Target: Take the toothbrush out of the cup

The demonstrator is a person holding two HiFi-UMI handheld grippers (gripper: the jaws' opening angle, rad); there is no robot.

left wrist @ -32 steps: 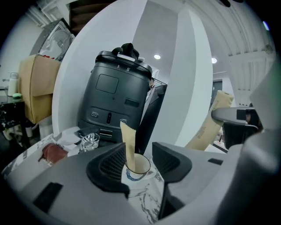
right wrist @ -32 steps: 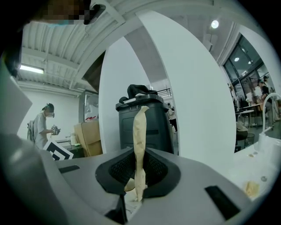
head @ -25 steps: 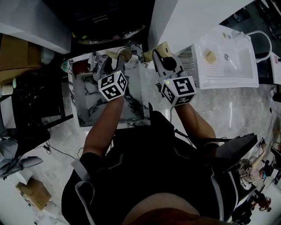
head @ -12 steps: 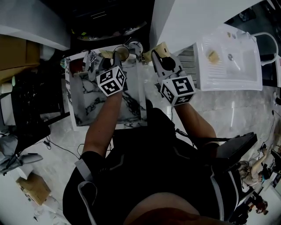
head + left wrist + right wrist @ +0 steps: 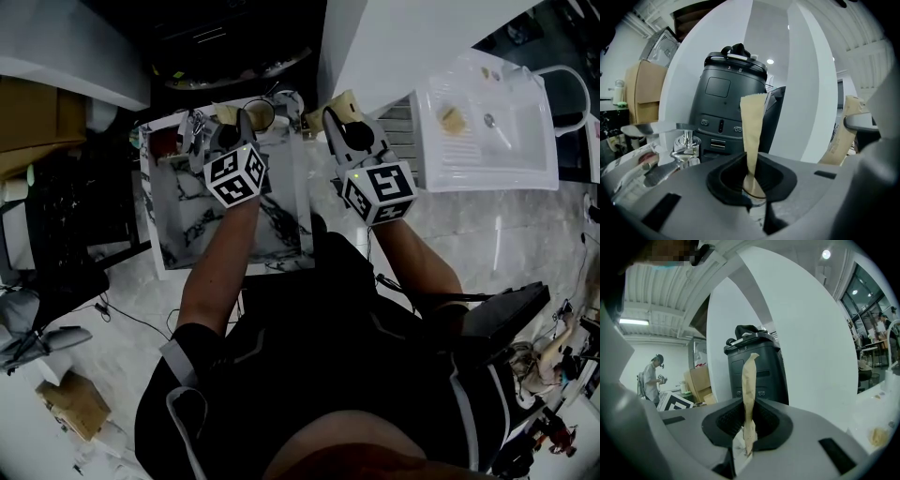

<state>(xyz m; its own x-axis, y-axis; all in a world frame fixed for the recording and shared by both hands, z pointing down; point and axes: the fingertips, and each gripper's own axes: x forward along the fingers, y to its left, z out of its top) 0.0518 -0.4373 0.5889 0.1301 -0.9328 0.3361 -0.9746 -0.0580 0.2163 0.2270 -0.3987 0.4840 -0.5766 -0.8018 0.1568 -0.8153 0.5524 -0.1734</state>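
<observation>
Left gripper [image 5: 751, 180]: jaws have just been closing and now pinch the toothbrush [image 5: 752, 131], a tan paper-wrapped stick standing upright between the pads. Its lower end drops below the jaws into the cup [image 5: 260, 114], whose rim shows directly under the pads. The toothbrush is not yet out of the cup. Metal fittings [image 5: 684, 150] stand to the left of this gripper. A dark bin [image 5: 726, 103] stands well beyond it, behind the toothbrush.

Right gripper [image 5: 747, 439]: jaws pressed on a paper packet [image 5: 749, 385] of the same tan colour, held upright, its top rising above the pads.

In the head view both grippers point away from the person. The left one is over the far edge of a marble tray [image 5: 187, 220]. The right one is just beside that tray, and a white sink [image 5: 487, 141] lies to its right.
</observation>
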